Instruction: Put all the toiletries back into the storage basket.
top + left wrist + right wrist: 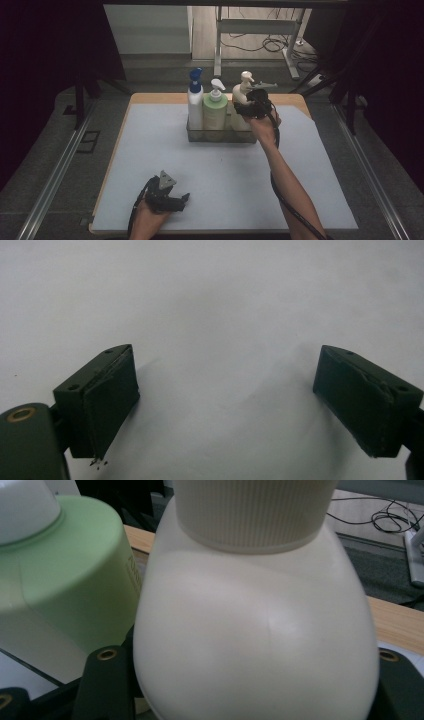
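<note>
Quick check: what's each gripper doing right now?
Left gripper: open, empty, over the mat.
Right gripper: closed on the cream pump bottle.

Green bottle point(215, 112) stands just beside cream bottle point(242, 100), no gap between. White mat point(220, 185) in front lies open; blue-capped bottle point(195, 102) blocks tray point(222, 136) left end

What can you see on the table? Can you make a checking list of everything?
Surface: pale mat on a wooden table.
Job's things: cream bottle, green bottle and blue-capped white bottle stand upright in a clear tray.
Clutter: nothing seen.
Grippers: right hand-held gripper has its jaws around the cream bottle; left hand-held gripper is open, low over the mat.
Cables: one trails from each gripper; more lie on the floor behind.
Surroundings: dark curtains, a white desk frame.
</note>
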`<state>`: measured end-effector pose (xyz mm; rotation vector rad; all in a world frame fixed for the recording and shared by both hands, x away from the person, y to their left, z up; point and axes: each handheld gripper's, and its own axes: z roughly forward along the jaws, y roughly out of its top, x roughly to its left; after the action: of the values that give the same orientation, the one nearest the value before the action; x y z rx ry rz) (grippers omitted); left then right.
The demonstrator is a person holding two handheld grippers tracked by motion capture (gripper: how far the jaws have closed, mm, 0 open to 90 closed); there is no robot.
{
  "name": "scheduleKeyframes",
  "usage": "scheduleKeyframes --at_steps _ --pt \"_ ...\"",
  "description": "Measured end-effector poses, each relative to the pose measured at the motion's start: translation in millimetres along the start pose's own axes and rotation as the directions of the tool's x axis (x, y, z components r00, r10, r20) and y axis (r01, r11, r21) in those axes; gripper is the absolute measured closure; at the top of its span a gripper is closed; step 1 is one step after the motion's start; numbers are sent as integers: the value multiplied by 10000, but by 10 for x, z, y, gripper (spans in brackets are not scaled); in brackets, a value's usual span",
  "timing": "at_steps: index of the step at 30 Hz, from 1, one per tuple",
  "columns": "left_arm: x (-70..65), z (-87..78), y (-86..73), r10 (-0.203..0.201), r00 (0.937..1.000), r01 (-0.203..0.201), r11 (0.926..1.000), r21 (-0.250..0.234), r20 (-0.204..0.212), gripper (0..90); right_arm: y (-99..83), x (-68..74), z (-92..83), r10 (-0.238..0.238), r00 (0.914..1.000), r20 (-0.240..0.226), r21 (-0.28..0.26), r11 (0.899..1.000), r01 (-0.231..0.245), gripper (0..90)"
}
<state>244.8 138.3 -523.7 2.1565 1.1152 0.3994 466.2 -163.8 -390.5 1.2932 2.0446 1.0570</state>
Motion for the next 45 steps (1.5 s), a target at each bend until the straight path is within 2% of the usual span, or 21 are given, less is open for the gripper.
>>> scheduleKeyframes --at_steps 19,35,39,45 --pt "0 0 0 -4 10000 4 10000 -5 4 106 -150 -11 110 10 9999 -107 622 9981 -3 365" --pt "0 0 0 2 10000 -2 10000 -4 0 106 -174 -49 96 -158 9993 -340 555 9983 177 344" --pt "0 0 0 2 10000 -2 10000 -3 1 106 -193 -76 73 -364 9976 -595 437 9983 391 318" --pt "-1 0 0 0 10000 0 10000 -6 1 106 -210 -101 15 -339 9959 -834 359 9987 370 298"
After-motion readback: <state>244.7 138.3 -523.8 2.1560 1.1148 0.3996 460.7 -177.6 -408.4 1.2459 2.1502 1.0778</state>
